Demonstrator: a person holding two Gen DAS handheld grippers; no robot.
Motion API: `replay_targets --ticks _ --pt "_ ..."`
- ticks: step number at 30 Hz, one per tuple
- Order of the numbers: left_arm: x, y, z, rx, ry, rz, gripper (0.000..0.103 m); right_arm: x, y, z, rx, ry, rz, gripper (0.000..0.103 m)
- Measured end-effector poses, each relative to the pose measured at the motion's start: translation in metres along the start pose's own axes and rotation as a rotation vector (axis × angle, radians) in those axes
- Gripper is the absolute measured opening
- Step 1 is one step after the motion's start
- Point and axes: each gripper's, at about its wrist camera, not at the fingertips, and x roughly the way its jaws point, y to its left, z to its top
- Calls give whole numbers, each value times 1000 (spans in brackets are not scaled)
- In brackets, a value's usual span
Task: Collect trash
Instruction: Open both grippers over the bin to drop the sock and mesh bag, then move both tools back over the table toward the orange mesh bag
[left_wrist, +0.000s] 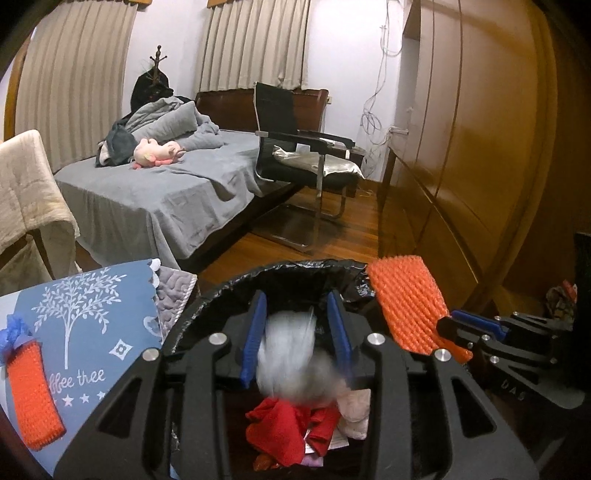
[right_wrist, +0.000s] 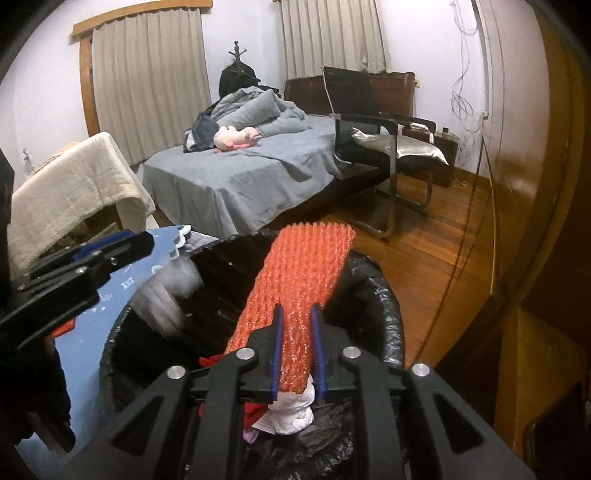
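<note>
A bin lined with a black bag (left_wrist: 229, 291) stands beside the table, with red scraps (left_wrist: 288, 424) and a white tissue wad (right_wrist: 291, 413) inside. My left gripper (left_wrist: 296, 306) hangs over the bin's mouth. A blurred white-grey piece of trash (left_wrist: 291, 358) lies loose between its spread blue pads, and the right wrist view also catches the white piece (right_wrist: 166, 295) as a blur. My right gripper (right_wrist: 296, 314) is shut on an orange foam net sleeve (right_wrist: 303, 273) that sticks out over the bin's rim (right_wrist: 384, 280). A second orange net (left_wrist: 33, 391) lies on the blue tablecloth (left_wrist: 92, 332).
A bed with a grey cover (left_wrist: 155, 192) and a pink plush toy (left_wrist: 155, 153) lies behind. A black chair (left_wrist: 295, 147) stands on the wooden floor (left_wrist: 351, 229). A wooden wardrobe (left_wrist: 480, 147) fills the right. A cream blanket (left_wrist: 26, 192) hangs at the left.
</note>
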Motion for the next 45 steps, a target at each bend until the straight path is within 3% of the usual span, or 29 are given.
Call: replay_targets --ticks 4,7,11,15,19,32,45 --pt "-5 5 0 -3 -9 13 47 1 -3 -3 3 6 -9 22" --pt "-13 12 1 -3 -24 42 56 -1 -2 -3 4 0 -12 36" --pt "-27 26 3 -11 -38 75 75 -4 2 -1 4 -21 -21 79" --pt "-46 44 3 -33 -63 120 88 -10 10 2 12 -51 -35 92" --pt "-64 61 0 -49 -72 168 90 -16 22 5 4 -72 -17 97" --pt "-124 124 -18 -122 -104 338 92 -15 77 17 -84 -83 64 97" --pt "-174 192 -42 -180 -110 505 92 0 169 23 -168 -88 212 97"
